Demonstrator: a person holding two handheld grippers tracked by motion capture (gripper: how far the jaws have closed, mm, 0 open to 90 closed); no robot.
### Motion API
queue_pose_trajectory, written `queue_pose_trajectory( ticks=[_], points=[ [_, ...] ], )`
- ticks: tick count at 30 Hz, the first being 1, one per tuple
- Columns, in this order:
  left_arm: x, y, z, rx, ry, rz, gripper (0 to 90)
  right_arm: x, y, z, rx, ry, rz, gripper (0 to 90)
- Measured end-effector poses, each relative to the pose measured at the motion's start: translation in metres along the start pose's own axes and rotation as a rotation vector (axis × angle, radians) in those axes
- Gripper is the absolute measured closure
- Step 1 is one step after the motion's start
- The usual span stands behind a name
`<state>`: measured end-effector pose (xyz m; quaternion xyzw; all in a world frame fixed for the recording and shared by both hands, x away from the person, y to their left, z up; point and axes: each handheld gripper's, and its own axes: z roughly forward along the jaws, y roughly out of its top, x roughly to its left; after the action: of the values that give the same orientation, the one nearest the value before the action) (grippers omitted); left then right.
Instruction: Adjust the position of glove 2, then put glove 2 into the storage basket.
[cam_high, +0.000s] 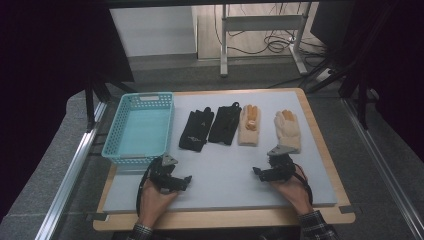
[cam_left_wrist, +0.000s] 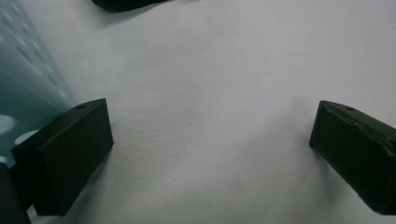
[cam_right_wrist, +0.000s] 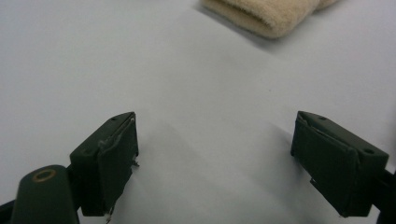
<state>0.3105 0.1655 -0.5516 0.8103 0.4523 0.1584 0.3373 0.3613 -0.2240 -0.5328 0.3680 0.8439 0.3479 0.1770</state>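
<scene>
On the grey counter (cam_high: 225, 165), four gloves are lying in a row beside a blue basket (cam_high: 140, 127), as the high view is showing. Ahead of the right tool (cam_high: 272, 172), whose jaws are standing spread and empty, the cream glove (cam_high: 288, 130) is lying near; the right gripper view is catching its cuff (cam_right_wrist: 271, 16). The left tool (cam_high: 172, 177), also spread with nothing between its jaws, is sitting just beside the basket wall (cam_left_wrist: 23, 88), with a black glove (cam_high: 196, 130) farther ahead.

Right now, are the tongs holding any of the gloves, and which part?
No, nothing is held. The left tongs and right tongs are both open over the bare grey mat, apart from the black gloves and beige gloves.
</scene>
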Motion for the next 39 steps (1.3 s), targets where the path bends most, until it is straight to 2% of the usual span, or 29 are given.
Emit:
queue_pose_trajectory(
  ticks=[14,21,22,27,33,35,36,39],
  points=[
    [0.000,0.000,0.000,0.000,-0.001,0.000,0.0,0.001,0.002,-0.001,0.001,-0.007,0.025,15.5],
    [0.000,0.000,0.000,-0.001,0.000,-0.001,0.0,-0.001,0.010,-0.004,-0.026,0.001,0.035,16.6],
    [0.000,0.000,0.000,-0.001,0.000,-0.001,0.0,0.000,0.014,-0.004,-0.036,0.015,0.036,16.8],
    [0.000,0.000,0.000,-0.001,0.000,-0.001,0.0,0.002,0.025,0.000,-0.034,0.018,0.027,17.0],
    [0.000,0.000,0.000,-0.002,0.000,0.000,0.0,0.003,0.055,0.013,-0.027,0.047,0.017,18.2],
    [0.000,0.000,0.000,-0.002,0.001,0.000,0.0,0.002,0.059,0.016,-0.032,0.052,0.018,19.1],
    [0.000,0.000,0.000,-0.002,0.000,0.000,0.0,0.001,0.068,0.021,-0.036,0.064,0.018,20.4],
    [0.000,0.000,0.000,-0.002,0.001,0.000,0.0,0.000,0.076,0.026,-0.034,0.064,0.015,21.3]
  ],
)
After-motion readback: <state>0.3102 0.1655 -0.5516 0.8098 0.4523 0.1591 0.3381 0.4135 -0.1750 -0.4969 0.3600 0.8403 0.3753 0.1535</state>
